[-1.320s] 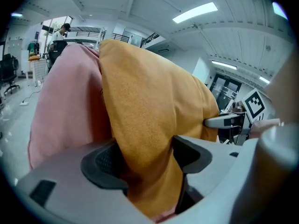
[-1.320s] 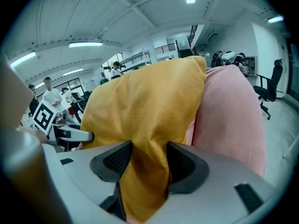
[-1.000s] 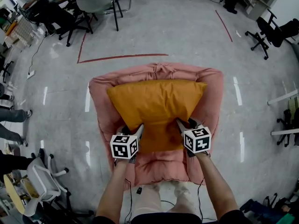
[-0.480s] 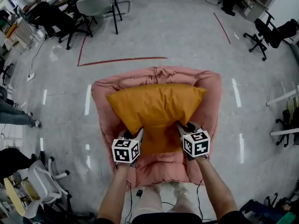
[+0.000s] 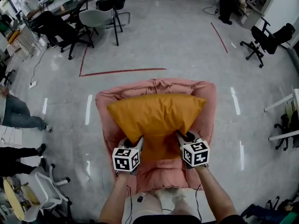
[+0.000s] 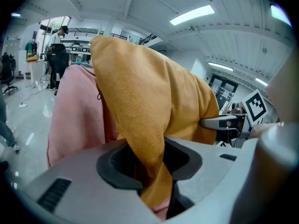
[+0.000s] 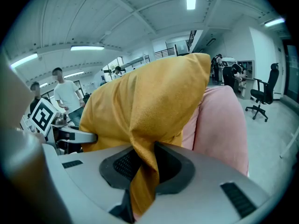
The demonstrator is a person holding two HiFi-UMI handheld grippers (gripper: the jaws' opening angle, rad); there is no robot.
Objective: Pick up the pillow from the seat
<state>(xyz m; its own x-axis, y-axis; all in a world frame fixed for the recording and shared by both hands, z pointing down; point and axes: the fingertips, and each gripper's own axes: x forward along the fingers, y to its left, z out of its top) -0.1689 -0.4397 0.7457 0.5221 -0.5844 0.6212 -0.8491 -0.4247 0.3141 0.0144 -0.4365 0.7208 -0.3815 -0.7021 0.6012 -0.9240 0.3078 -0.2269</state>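
Observation:
An orange pillow (image 5: 156,113) leans against the back of a pink padded seat (image 5: 208,108). In the head view my left gripper (image 5: 136,142) holds the pillow's lower left corner and my right gripper (image 5: 182,137) its lower right corner. In the left gripper view the pillow (image 6: 154,92) hangs as a pinched fold of cloth between the dark pads, with the left gripper (image 6: 152,171) shut on it. The right gripper view shows the same: pillow (image 7: 149,101) cloth squeezed in the right gripper (image 7: 142,171). Pink seat fabric shows beside the pillow in both gripper views.
Office chairs stand at the back left (image 5: 96,17) and at the right (image 5: 264,38). A red tape line (image 5: 121,71) runs on the floor behind the seat. People's legs (image 5: 21,118) are at the left edge, and a white chair (image 5: 44,190) stands at lower left.
Both grippers keep their hold on the pillow's lower corners. The head view has shifted, so seat and pillow sit lower in the picture. A person at the left has walked on.

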